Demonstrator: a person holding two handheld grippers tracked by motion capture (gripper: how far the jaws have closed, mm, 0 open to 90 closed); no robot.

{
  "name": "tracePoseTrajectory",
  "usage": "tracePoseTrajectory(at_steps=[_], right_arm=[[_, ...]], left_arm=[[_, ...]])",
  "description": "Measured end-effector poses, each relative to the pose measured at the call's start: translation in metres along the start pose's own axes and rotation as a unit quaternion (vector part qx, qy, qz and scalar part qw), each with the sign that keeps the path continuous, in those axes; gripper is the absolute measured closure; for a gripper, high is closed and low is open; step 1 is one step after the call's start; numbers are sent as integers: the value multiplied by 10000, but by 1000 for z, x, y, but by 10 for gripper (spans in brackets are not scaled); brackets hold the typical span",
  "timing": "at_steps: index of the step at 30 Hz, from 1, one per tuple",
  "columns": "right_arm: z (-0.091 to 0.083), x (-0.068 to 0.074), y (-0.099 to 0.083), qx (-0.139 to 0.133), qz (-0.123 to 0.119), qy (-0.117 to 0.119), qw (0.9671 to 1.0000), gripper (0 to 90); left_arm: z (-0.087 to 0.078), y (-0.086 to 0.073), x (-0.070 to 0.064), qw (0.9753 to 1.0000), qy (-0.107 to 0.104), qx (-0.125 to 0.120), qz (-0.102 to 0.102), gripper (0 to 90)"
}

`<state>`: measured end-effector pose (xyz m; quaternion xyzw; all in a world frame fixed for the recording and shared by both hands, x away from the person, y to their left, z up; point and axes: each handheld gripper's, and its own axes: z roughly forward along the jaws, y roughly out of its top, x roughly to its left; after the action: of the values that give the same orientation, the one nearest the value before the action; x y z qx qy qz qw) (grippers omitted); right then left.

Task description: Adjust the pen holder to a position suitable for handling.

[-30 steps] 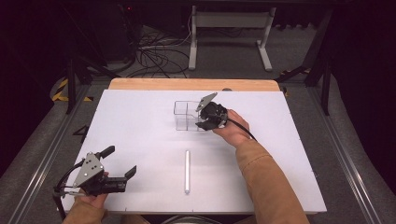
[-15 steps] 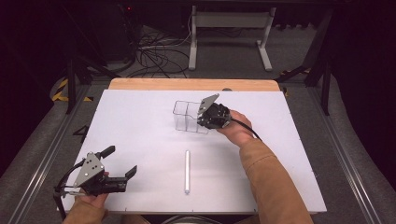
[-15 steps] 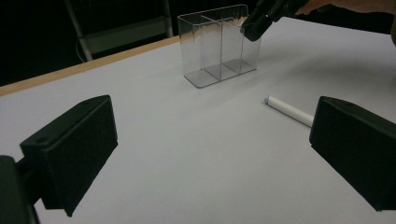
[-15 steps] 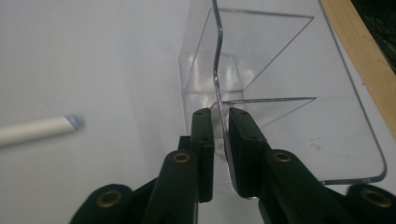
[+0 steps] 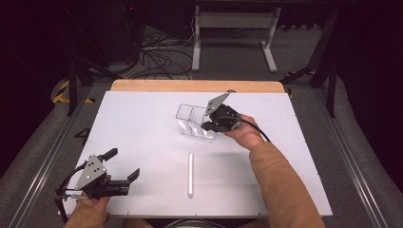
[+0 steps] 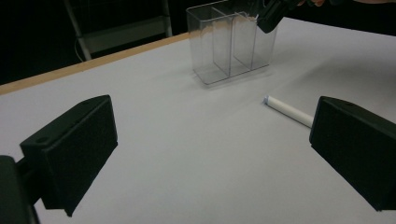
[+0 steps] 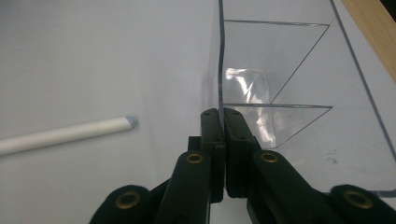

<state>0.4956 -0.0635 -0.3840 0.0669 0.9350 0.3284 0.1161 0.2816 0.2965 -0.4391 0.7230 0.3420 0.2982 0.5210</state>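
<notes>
Table (image 5: 142, 123) with a white top and a wooden strip along the far edge took up most of the high view. Person's right arm came in from the near right, tan sleeve (image 5: 280, 185) up to the wrist, hand wrapped around the right gripper (image 5: 209, 126) near the table's middle, slightly far and right. Left gripper (image 5: 124, 165) sat at the near left corner, held in the left hand (image 5: 90, 209), its jaws spread wide with nothing between them; in the left gripper view both black jaws stood well apart over bare table. Clear box (image 5: 192, 121) with an inner divider stood upright just left of the right gripper, open top, two compartments seen in the high view. Right gripper's jaws were pressed together on the box's thin near wall: in the right gripper view the clear wall edge (image 7: 219, 56) ran straight into the closed jaws, with the dividers off to the right. In the left gripper view the box (image 6: 229, 42) stood far off, right gripper tip at its top rim. White marker (image 5: 190, 174) lay flat on the table near the middle, nearer than the box and apart from it, pointing near to far, untouched by either gripper. Its cap end (image 7: 126, 122) showed left of the right gripper's jaws.
</notes>
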Motion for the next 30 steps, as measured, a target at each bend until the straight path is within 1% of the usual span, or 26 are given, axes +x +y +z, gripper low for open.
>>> tracePoseTrajectory(at_steps=[1,2,3,4,5,8,9,10,12,13,15,16,17,18,20,21,24,26,28,30], right_arm=[[0,0,0,0,0,0,10000,889],[-9,2,-3,-37,2,93,10000,889],[-9,2,-3,-37,2,93,10000,889],[-19,5,-7,-40,-73,175,9998,888],[-19,5,-7,-40,-73,175,9998,888],[-32,10,-18,-91,-220,325,9992,888],[-39,14,-26,-86,-269,438,9986,889],[-39,14,-26,-86,-269,438,9986,889],[-44,17,-34,-53,-326,565,9979,889],[-46,20,-41,32,-343,712,9969,889],[-47,24,-48,95,-377,871,9954,889],[-47,24,-48,95,-377,871,9954,889],[-48,25,-51,142,-388,932,9948,889],[-49,27,-54,98,-458,930,9946,889],[-52,27,-58,74,-508,980,9939,888],[-54,27,-61,99,-550,916,9942,887],[-55,25,-63,98,-523,898,9945,886],[-55,24,-64,111,-573,881,9944,884],[-54,24,-67,194,-713,816,9939,876],[-54,23,-70,244,-748,791,9938,873]], left_arm=[[0,0,0,10000,-2,-8,-20,16],[0,0,0,10000,-1,-12,-27,16],[0,0,0,10000,0,-11,-26,16],[0,0,0,10000,1,-7,-23,16],[0,0,0,10000,5,2,-4,16],[1,0,-1,10000,9,5,15,16],[1,0,-2,10000,12,18,0,16],[1,0,-2,10000,12,18,0,16],[2,1,-2,10000,19,24,32,16],[2,1,-3,10000,8,37,54,16],[3,1,-3,10000,5,40,60,16],[3,1,-3,10000,2,50,41,16],[3,1,-3,10000,-4,61,51,16],[4,1,-3,10000,-4,63,47,16],[4,0,-3,10000,-7,65,36,16],[4,1,-3,10000,-7,71,30,16],[4,1,-3,10000,-8,70,56,16],[4,1,-3,10000,-9,76,55,16],[4,0,-3,10000,-16,81,38,16],[4,0,-3,10000,-15,85,40,16]])
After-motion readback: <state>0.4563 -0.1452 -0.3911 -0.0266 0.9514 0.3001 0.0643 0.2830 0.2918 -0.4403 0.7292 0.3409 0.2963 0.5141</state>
